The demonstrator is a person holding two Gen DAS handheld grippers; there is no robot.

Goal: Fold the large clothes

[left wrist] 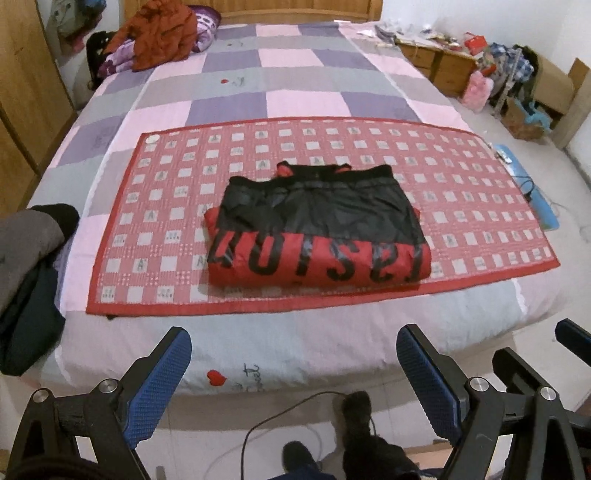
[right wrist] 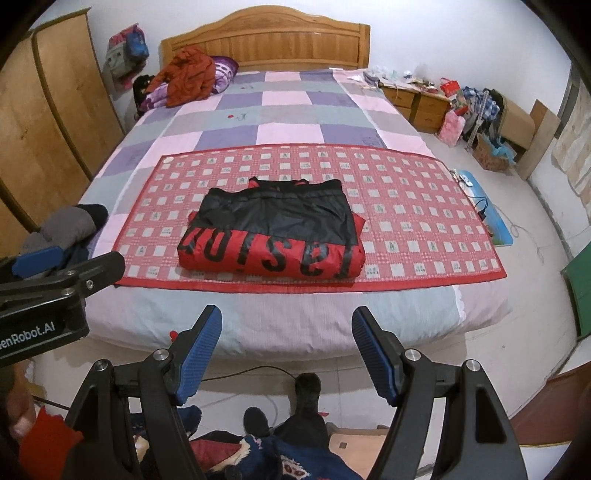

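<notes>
- We see the folded red-and-black jacket (left wrist: 317,229) lying on the red checked mat (left wrist: 461,192), which is spread across the patchwork bed (left wrist: 288,66).
- An orange garment (left wrist: 162,33) is heaped near the headboard, and a grey and dark pile of clothes (left wrist: 26,266) sits at the bed's left edge.
- Nothing lies between our claws and the jacket.
- Our left claw (left wrist: 293,354) is spread wide and empty, well short of the jacket.
- Our right claw (right wrist: 286,343) is likewise spread, gripping nothing.
</notes>
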